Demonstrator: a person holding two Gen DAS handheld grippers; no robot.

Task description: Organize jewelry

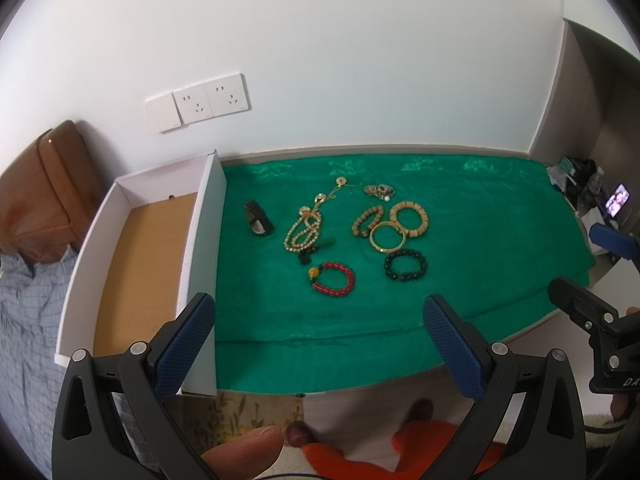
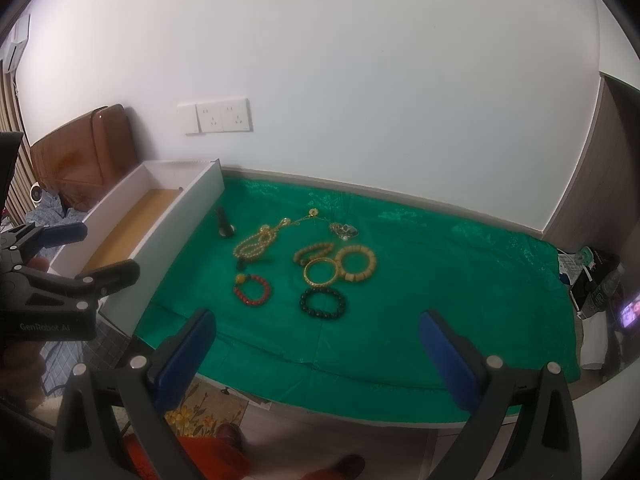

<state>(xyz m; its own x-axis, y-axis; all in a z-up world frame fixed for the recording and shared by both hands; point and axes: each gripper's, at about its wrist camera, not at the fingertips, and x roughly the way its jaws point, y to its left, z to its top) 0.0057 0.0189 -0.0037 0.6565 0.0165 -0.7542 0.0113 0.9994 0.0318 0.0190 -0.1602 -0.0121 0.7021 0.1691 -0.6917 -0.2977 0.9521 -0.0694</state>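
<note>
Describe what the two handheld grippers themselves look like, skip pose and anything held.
Both match: the left gripper and right gripper each have a black plastic frame with triangular cut-outs, silver round screw heads, and two fingers faced with blue dimpled pads. Seen from the right wrist view, the left gripper's body carries white lettering reading GenRobot.AI. A bare thumb shows; no sleeve visible.

Soft, even indoor light; white wall (image 1: 360, 60) bright, slightly washed out. Green cloth (image 1: 460, 280) shows faint sheen, weak shadows. Strong fisheye bending: bench edge (image 2: 360, 410) curves, corners go black. Both views mildly soft; near black frames blur toward the rims.
</note>
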